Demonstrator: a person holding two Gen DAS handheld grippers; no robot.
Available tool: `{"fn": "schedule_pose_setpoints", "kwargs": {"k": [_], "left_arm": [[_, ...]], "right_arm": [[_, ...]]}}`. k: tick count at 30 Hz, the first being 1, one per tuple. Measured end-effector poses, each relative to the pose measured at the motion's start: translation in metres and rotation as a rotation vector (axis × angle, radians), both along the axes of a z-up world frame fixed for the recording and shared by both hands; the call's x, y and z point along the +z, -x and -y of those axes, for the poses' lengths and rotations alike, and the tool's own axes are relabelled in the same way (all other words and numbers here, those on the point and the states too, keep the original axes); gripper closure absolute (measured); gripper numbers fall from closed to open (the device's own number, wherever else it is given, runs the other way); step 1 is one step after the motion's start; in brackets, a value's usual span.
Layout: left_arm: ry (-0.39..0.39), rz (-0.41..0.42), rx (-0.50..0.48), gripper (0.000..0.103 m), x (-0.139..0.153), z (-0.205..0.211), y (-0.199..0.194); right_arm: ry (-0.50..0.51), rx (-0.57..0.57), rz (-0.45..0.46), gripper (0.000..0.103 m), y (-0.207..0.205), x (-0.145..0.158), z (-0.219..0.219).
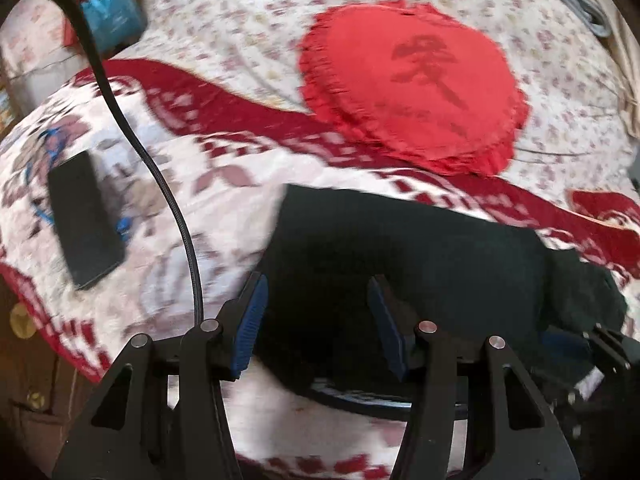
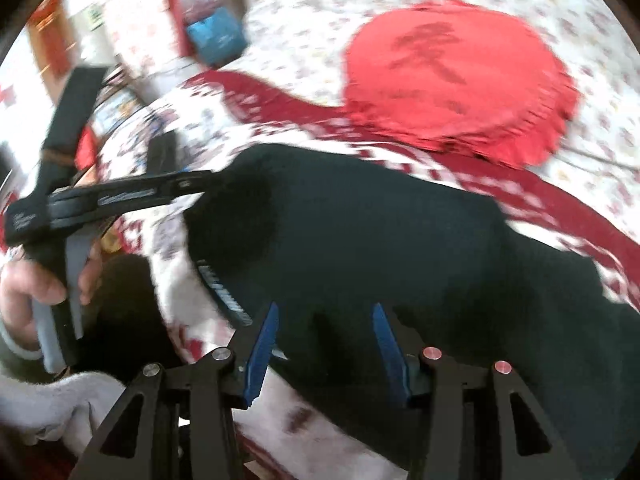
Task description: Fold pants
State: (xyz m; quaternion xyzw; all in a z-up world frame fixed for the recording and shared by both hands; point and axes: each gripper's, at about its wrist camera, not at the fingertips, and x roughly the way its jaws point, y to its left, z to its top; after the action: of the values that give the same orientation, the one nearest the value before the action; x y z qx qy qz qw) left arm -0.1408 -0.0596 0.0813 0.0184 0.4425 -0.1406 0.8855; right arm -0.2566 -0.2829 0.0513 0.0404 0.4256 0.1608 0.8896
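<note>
Black pants lie folded in a thick bundle on a red and white patterned blanket. In the left wrist view my left gripper is open above the bundle's near left part, its blue pads apart with nothing between them. In the right wrist view the pants fill the middle. My right gripper is open over their near edge. The left gripper, held by a hand, reaches to the bundle's left end. Both views are motion-blurred.
A round red cushion lies beyond the pants on a floral bedsheet. A black phone lies on the blanket at left, with a black cable running past it. A blue box stands at the far left.
</note>
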Motion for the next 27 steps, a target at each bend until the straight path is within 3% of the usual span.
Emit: {"fn": "schedule_pose_setpoints", "kwargs": {"k": [7, 13, 16, 19, 22, 26, 27], "left_arm": [[-0.030, -0.027, -0.159, 0.051, -0.007, 0.067, 0.008], [-0.058, -0.051, -0.254, 0.051, -0.018, 0.116, 0.016], [-0.077, -0.060, -0.275, 0.051, -0.023, 0.125, 0.018], [-0.067, -0.056, -0.249, 0.051, -0.021, 0.115, 0.017], [-0.034, -0.039, -0.205, 0.051, -0.010, 0.092, 0.014], [0.006, -0.016, -0.105, 0.051, 0.005, 0.034, 0.006], [0.012, -0.020, -0.077, 0.046, 0.005, 0.020, 0.004]], "right_arm": [[0.019, -0.304, -0.092, 0.055, 0.028, -0.012, 0.117], [-0.020, -0.607, -0.101, 0.055, 0.072, -0.001, 0.213], [-0.112, -0.664, -0.098, 0.055, 0.096, 0.004, 0.239], [-0.077, -0.682, -0.106, 0.055, 0.106, 0.009, 0.242], [-0.112, -0.686, -0.114, 0.055, 0.110, 0.006, 0.246], [-0.101, -0.668, -0.134, 0.055, 0.103, -0.001, 0.240], [-0.114, -0.658, -0.132, 0.055, 0.101, -0.002, 0.238]]}}
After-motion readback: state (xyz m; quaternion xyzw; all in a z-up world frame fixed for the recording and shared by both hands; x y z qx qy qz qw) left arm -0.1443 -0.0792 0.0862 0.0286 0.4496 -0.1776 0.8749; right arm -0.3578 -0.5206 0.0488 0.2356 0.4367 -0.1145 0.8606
